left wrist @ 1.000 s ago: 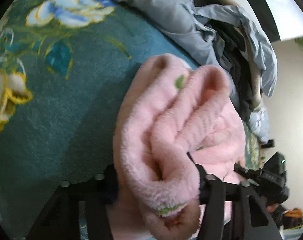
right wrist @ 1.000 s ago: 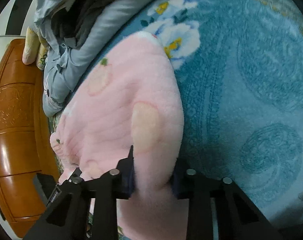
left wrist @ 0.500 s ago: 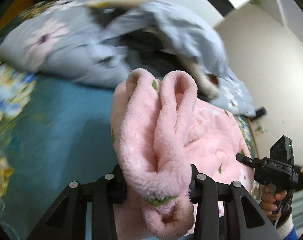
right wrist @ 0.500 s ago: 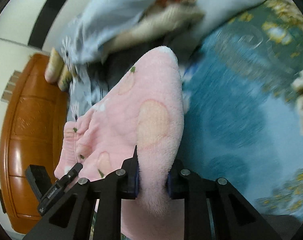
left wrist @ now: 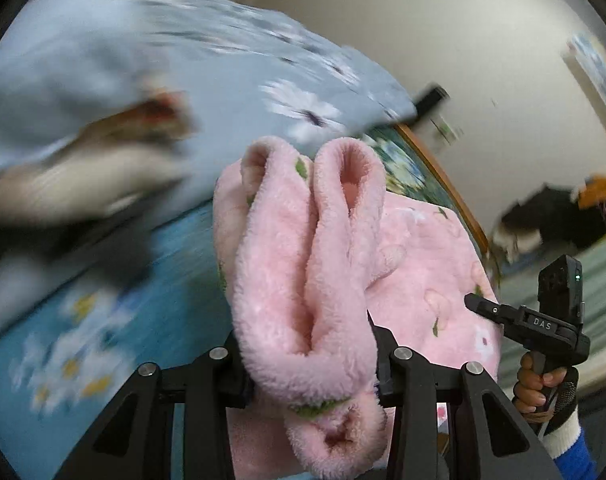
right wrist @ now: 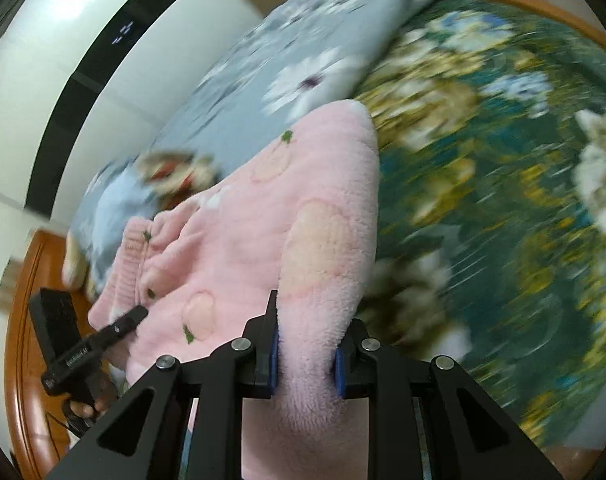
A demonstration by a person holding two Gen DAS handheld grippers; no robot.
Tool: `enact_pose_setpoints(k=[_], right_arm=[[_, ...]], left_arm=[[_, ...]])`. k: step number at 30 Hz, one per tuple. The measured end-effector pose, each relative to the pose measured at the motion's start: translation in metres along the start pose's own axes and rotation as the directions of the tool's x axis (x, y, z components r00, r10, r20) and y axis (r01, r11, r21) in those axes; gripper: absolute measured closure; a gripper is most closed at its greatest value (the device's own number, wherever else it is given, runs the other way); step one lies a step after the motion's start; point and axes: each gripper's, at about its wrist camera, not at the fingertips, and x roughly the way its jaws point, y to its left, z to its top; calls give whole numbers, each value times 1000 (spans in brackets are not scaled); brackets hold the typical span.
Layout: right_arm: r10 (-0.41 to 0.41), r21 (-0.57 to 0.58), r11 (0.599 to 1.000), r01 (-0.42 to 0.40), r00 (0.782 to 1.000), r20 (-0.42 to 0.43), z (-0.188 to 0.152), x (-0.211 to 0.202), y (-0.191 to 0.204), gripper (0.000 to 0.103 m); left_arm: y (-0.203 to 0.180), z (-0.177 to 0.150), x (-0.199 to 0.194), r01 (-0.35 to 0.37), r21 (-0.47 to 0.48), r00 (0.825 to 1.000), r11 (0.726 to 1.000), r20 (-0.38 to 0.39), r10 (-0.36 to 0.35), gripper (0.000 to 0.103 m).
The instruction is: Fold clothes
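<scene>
1. The pink fleece garment [left wrist: 303,264] is held off the bed, stretched between the two tools, with the blue flowered bedspread [right wrist: 503,184] below and to the right of it.
2. The left gripper [left wrist: 309,364] is clamped on a thick bunch of doubled fleece, so that two rounded folds stand up between its fingers.
3. The right gripper [right wrist: 307,356] is pinched on a single smoother edge, with the blue pads [right wrist: 274,354] pressed into the pile.
4. Both pinches are best kept firm while the cloth is carried, since fleece this bulky is judged likely to creep out of a loose grip.
5. The two held points are best kept level and evenly apart, so that the span between them hangs flat (a sagging middle would probably fold crooked).
6. The garment should be lowered onto a bare part of the bedspread, well clear of the grey flowered quilt [right wrist: 303,60] and the pile of clothes [left wrist: 103,152] at the far left.
7. The free hanging part is hidden below both views, so its lie cannot be told and should be checked before laying down.
</scene>
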Motion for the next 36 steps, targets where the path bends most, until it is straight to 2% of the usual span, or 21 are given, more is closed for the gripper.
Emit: enact_pose_setpoints(k=[3,8,12,16,19,21,23,26,28,30,31,32,34,36], right_arm=[[-41,49,998,38,998,56,36,-20,-56,82],[-91,170,983,68,987,131,90,-43,-147,82],[-152,222,969,104,966,209,122,-65,-201,82],[-191,286,953,102,934,302,137,-82,-243,82],[-218,317,942,112,921,323,133,-73,-268,82],[-236,341,931,133,931,279,129,-55,-286,82],[-252,358,920,159,939,232,122,-39,-298,82],[-246,374,915,152,945,217,116,-29,-309,80],[-237,371,918,141,945,226,116,-32,-310,76],[-283,337,920,199,933,222,115,-36,-301,55],[-315,316,919,236,922,225,114,-38,-295,51],[-343,297,916,269,910,234,111,-41,-289,49],[-368,281,913,294,892,262,103,-46,-278,47],[-386,268,912,312,874,296,90,-50,-267,44]], left_arm=[[-48,43,60,47,88,997,995,-58,-42,61],[-126,104,153,124,209,986,970,-140,-96,60],[-183,144,220,184,298,972,937,-197,-128,60],[-218,168,279,235,336,956,912,-249,-155,60],[-233,174,319,215,368,958,905,-259,-122,59],[-236,173,348,181,381,961,907,-266,-80,59],[-227,163,371,136,376,956,917,-293,-21,58],[-211,150,384,94,374,952,923,-304,26,48],[-200,148,375,105,339,954,935,-300,2,45],[-193,149,360,91,321,960,943,-281,3,44],[-190,150,352,80,316,964,945,-267,8,44],[-189,149,342,66,321,970,945,-244,15,44],[-194,143,316,3,379,988,926,-145,56,42],[-199,132,296,-73,432,994,899,-45,102,32]])
